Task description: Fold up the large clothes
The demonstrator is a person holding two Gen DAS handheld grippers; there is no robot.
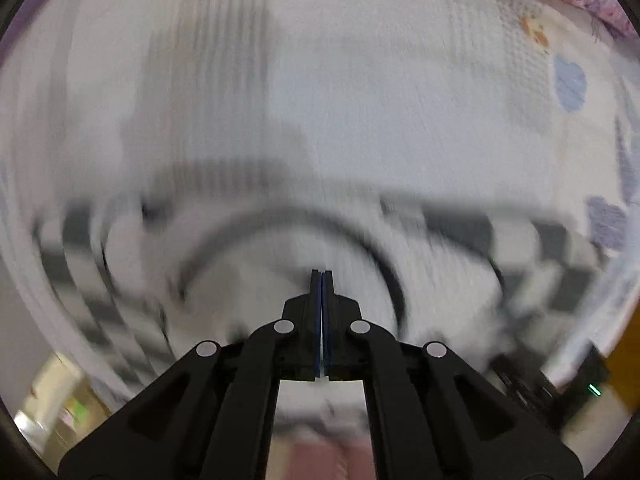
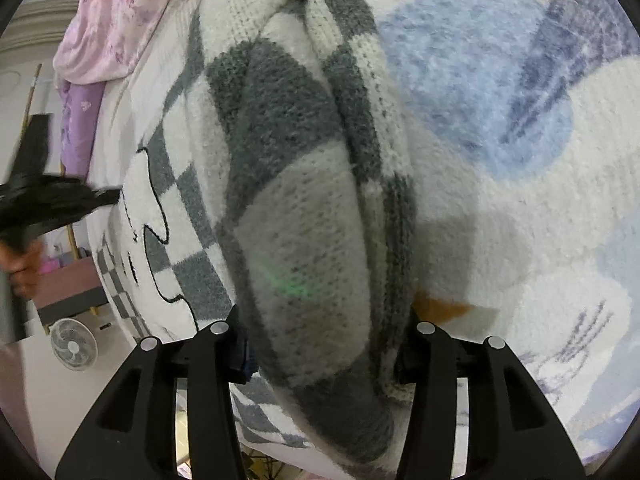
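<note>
Bedspread (image 2: 520,208) under checkered sweater (image 2: 304,216), bunched in right tool (image 2: 324,354); left tool (image 1: 321,280) clenched empty

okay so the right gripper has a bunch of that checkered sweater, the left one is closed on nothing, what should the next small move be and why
Probably open the left gripper and lower it onto the checkered sweater's free edge. Its jaws meet with nothing between them, above the cloth, while the right gripper pinches a thick bunched fold. A fold likely needs both grips.
</note>
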